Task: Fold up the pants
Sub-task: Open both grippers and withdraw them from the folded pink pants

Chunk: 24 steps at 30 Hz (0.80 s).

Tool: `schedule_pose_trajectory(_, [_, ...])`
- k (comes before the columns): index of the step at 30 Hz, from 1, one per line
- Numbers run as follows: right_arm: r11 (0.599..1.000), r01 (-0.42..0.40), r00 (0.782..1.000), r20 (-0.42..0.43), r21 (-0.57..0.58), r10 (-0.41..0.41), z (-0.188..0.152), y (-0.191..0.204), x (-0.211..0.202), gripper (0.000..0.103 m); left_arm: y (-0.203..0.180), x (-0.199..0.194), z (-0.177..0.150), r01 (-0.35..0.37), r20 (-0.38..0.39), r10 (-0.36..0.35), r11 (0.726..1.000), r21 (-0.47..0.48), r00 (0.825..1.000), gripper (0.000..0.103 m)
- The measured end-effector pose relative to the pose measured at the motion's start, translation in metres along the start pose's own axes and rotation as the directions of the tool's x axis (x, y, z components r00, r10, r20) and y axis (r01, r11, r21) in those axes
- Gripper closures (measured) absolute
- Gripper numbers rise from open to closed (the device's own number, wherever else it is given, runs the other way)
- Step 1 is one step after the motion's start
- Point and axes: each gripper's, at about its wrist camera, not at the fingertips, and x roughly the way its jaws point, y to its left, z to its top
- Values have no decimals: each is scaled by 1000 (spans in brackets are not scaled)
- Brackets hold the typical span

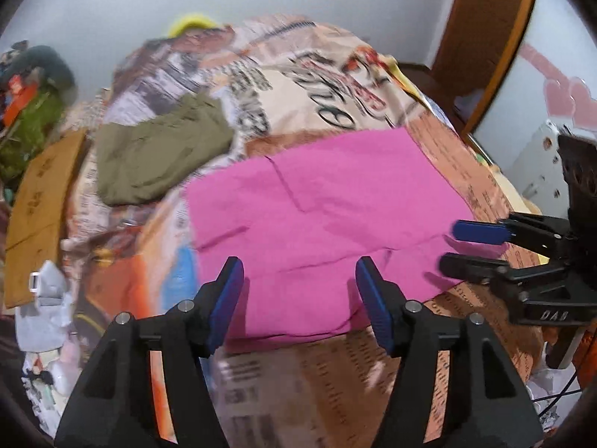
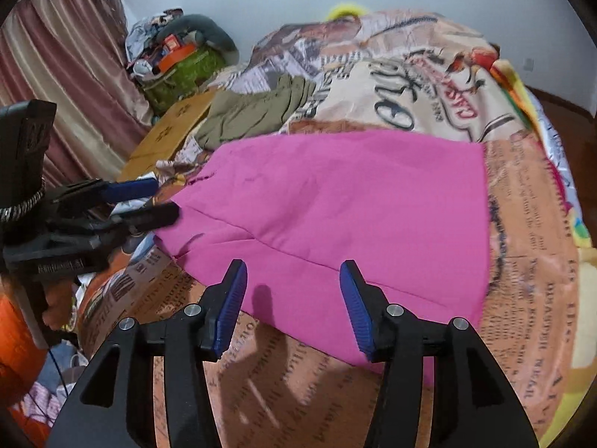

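Both tongs point steeply down over a bed (image 1: pixel 335 74). The left tongs (image 1: pixel 298 276) hang above the near edge of the pink pants (image 1: pixel 328 201), jaws standing apart with nothing between them, the blue ribbed pads facing each other over the cloth without touching it. In the same view the right tongs (image 1: pixel 474 246) reach in from the right side, jaws also apart, fingers lying one above the other over the right end of the pink cloth; whether the lower finger grazes it I cannot tell.

From the right wrist view, the right tongs (image 2: pixel 293 280) hover over the near hem of the pants (image 2: pixel 354 201), empty and parted, and the left tongs (image 2: pixel 149 201) come in from the left at the pants' left corner, likewise empty.

The pants lie flat and folded into a broad, roughly rectangular shape in the middle of the bed, smooth matte fabric with a few long creases and a seam line running across. Beneath them is a bedspread (image 2: pixel 522 261) printed like newspaper in orange, cream and brown. Far left of the pants sits a rumpled olive-green garment (image 1: pixel 160 149), soft and wrinkled. A flat brown cardboard box (image 1: pixel 37 205) lies at the bed's left edge. The tongs' arms are black plastic with silver pins.
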Motion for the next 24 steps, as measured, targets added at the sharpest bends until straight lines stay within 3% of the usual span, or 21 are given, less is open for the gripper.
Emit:
schedule_pose_trajectory(2, [1000,-3,1000,-24,6,3,-1,-1,8,55,-3,15,-2,5,-37,-5,1000,0,999,41])
schedule_pose_trajectory(4, [1000,4,999,-51,17,-3,-3,-5,14,55,-7,28,-7,-32,-54,34,999,33,998,40])
schedule_pose_trajectory(9, [999,20,998,-58,42,-17,-12,-20,10,55,-5,27,-19,-92,-9,93,992,90,996,26])
schedule_pose_trajectory(14, [993,41,998,-46,108,-36,-25,-43,-7,55,21,21,-28,-48,-27,48,999,0,998,21])
schedule_pose_trajectory(21, [980,107,994,-50,170,-100,-47,-71,-24,55,45,12,-39,-91,-32,89,994,-68,995,21])
schedule_pose_trajectory(24, [973,118,993,-53,198,-109,-52,-79,-27,53,56,9,-45,-69,-38,66,992,-105,997,20])
